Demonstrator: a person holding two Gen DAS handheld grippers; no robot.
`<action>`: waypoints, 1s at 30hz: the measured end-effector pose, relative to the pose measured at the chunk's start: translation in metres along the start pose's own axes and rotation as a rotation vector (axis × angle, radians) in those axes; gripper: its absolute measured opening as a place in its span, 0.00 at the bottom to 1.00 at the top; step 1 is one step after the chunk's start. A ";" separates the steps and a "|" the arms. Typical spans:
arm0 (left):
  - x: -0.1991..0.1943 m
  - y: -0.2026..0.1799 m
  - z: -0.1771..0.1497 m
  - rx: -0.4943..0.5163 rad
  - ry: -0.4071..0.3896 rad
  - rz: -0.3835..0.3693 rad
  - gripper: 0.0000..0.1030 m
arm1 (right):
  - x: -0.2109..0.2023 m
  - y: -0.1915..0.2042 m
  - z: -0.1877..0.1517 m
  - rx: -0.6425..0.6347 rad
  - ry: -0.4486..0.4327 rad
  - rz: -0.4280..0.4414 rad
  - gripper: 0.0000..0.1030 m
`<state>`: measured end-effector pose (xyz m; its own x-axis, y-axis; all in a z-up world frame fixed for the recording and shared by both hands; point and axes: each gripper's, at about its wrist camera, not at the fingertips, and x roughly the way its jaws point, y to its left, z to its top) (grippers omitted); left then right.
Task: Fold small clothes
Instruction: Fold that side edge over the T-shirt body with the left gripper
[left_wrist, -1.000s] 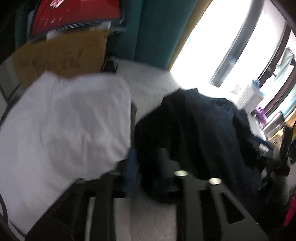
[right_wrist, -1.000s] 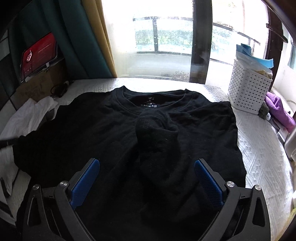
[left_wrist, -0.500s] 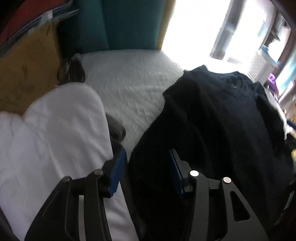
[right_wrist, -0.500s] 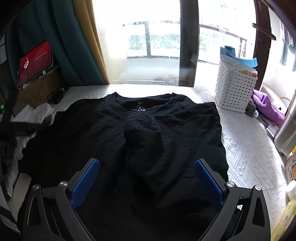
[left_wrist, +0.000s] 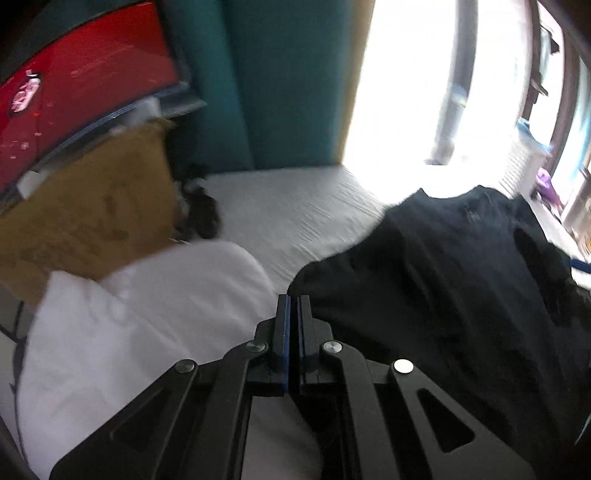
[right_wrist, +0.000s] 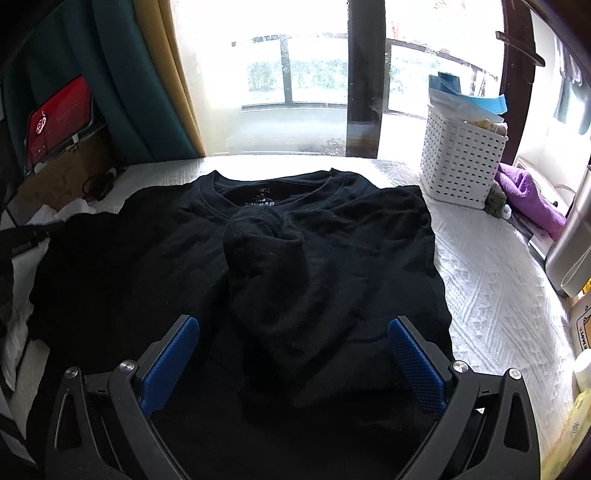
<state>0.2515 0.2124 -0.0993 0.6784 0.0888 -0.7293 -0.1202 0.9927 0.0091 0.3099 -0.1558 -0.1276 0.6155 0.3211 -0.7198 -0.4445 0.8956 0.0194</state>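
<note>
Black t-shirt (right_wrist: 295, 266) lies flat on white bed (right_wrist: 491, 280), collar toward the window. Right gripper (right_wrist: 293, 354) jaws spread above its hem. Left gripper (left_wrist: 292, 321) jaws pressed together at its sleeve edge; pinch uncertain.

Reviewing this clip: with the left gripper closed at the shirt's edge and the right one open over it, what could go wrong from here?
1. The left gripper is shut beside the edge of the black T-shirt; whether it holds fabric is unclear, so a pull might move nothing.
2. The white garment lies right beside it and could be snagged too.
3. A dark bunched piece sits on the shirt; the open right gripper may fold it in.
</note>
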 end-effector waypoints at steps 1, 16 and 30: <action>-0.002 0.004 0.004 -0.013 -0.001 -0.007 0.02 | 0.000 0.000 0.000 0.002 -0.001 0.003 1.00; -0.046 -0.110 0.075 0.023 -0.033 -0.424 0.01 | -0.021 -0.022 -0.005 0.063 -0.046 0.022 1.00; 0.014 -0.182 0.044 0.103 0.254 -0.501 0.57 | -0.037 -0.063 -0.024 0.153 -0.068 -0.009 1.00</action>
<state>0.3147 0.0367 -0.0812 0.4375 -0.4043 -0.8032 0.2515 0.9126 -0.3224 0.2996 -0.2310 -0.1189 0.6637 0.3286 -0.6720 -0.3376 0.9332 0.1230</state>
